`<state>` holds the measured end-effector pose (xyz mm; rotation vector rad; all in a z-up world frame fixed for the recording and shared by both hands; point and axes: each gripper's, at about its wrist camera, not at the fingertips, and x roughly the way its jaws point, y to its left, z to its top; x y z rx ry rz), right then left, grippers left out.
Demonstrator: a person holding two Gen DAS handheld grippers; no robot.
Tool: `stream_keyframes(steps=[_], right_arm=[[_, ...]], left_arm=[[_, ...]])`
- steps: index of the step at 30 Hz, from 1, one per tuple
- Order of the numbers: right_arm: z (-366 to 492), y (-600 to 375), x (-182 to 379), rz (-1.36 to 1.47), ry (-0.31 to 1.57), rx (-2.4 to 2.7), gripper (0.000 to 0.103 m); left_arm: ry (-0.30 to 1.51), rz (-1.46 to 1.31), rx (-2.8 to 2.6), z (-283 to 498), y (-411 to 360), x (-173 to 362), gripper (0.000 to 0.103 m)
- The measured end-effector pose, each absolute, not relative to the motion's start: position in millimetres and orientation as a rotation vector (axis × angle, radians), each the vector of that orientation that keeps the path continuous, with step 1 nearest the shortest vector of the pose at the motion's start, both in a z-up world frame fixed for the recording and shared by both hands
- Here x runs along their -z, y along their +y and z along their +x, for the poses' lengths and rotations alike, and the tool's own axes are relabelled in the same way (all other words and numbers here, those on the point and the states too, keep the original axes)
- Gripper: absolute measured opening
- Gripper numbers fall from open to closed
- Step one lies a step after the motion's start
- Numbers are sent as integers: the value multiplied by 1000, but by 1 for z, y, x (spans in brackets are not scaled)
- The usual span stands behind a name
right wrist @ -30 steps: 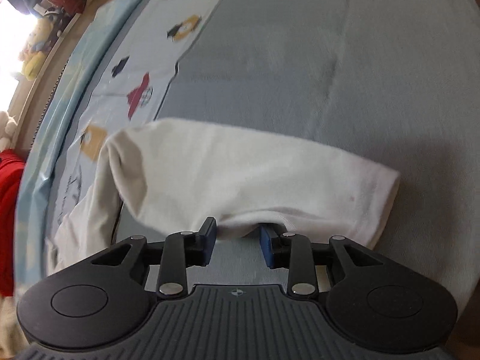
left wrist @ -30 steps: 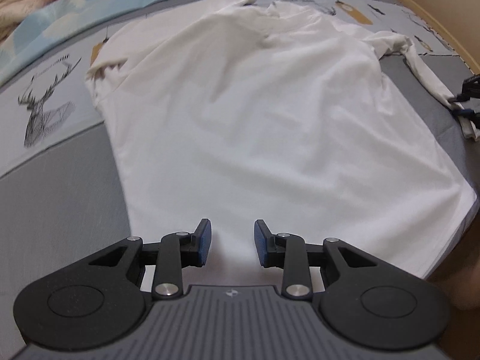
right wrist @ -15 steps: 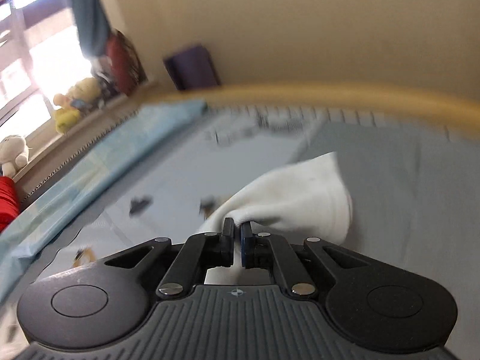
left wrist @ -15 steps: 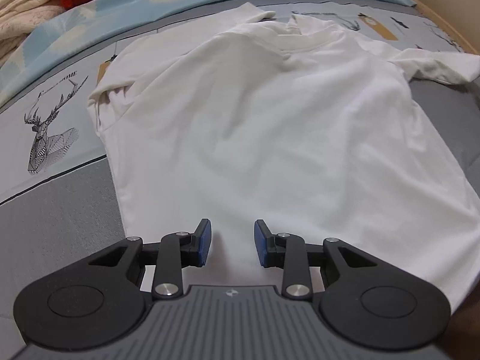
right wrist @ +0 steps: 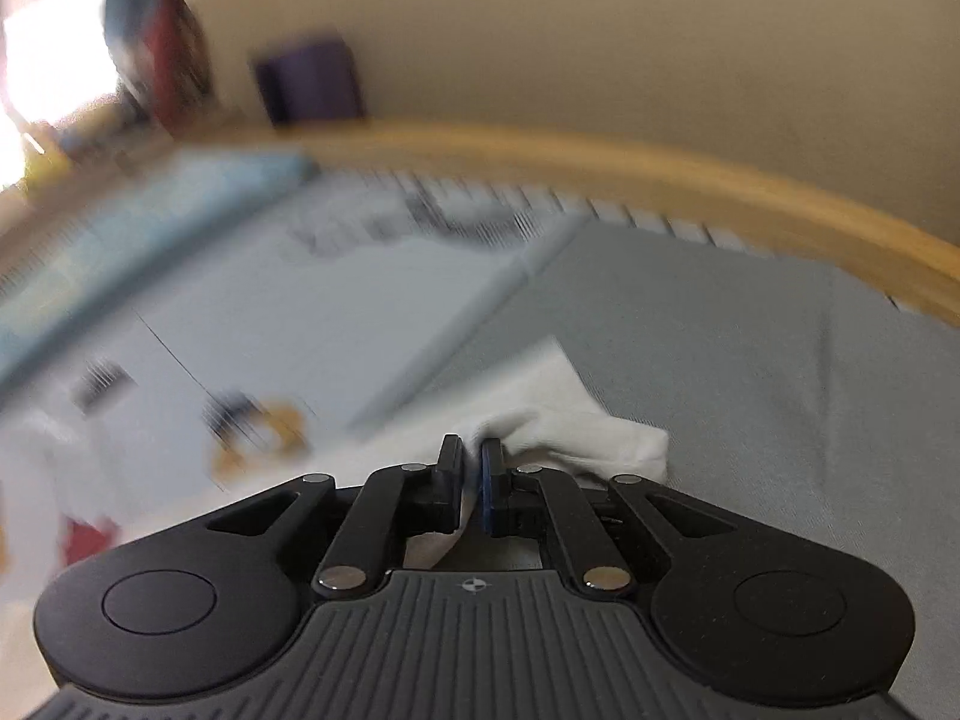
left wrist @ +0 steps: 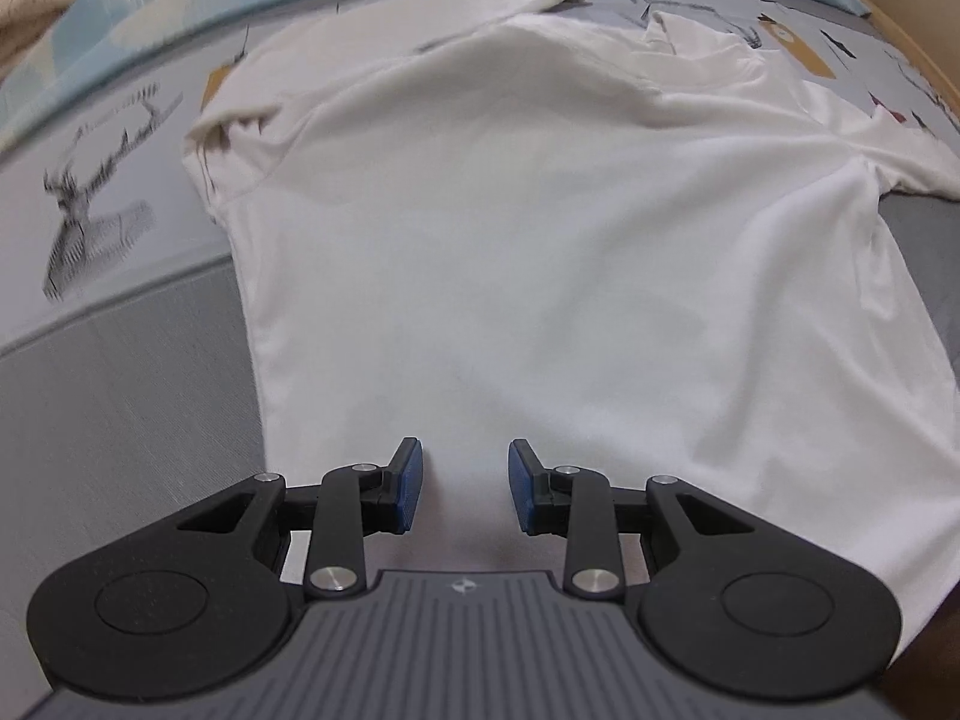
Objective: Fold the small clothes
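White T-shirt [left wrist: 540, 252] lay flat across the grey bedsheet [left wrist: 120, 408], filling mid-frame. Since a second ago your right gripper [right wrist: 471, 480] had carried the sleeve [right wrist: 576, 426] outward; its jaws were parting, cloth between them. Your left gripper [left wrist: 465, 492] hovered unclenched over the hem, nearer the shirt's left edge. A wooden bed rail [right wrist: 660, 168] crossed behind.

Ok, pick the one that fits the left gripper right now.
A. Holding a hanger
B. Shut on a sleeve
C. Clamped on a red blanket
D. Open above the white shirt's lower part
D: in the left wrist view the left gripper has its blue pads apart, with only the flat white shirt showing between them.
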<state>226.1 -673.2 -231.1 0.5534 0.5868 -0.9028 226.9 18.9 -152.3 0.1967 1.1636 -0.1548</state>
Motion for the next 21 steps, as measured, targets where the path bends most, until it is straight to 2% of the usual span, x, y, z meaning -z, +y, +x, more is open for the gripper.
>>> stream_keyframes(steps=[1, 2, 3, 6, 10, 12, 15, 17, 21], right_arm=[[224, -669, 228, 542, 588, 933, 16], [227, -664, 226, 502, 620, 969, 28], [229, -657, 221, 454, 647, 1007, 31], [225, -622, 195, 393, 570, 987, 31], [233, -544, 158, 322, 505, 661, 34], [241, -497, 152, 336, 545, 393, 43], [252, -437, 165, 442, 685, 54, 45], [254, -399, 180, 460, 791, 57, 45], [247, -381, 200, 597, 850, 180, 46]], left_arm=[[1194, 182, 153, 228, 21, 156, 38], [1230, 165, 148, 227, 24, 162, 41], [1246, 146, 140, 227, 28, 165, 41], [1223, 111, 129, 225, 35, 160, 41], [1209, 81, 95, 223, 48, 157, 41], [1214, 72, 92, 221, 53, 157, 41], [1226, 75, 88, 219, 55, 158, 41], [1227, 76, 90, 216, 56, 158, 41], [1229, 79, 104, 207, 60, 159, 41]])
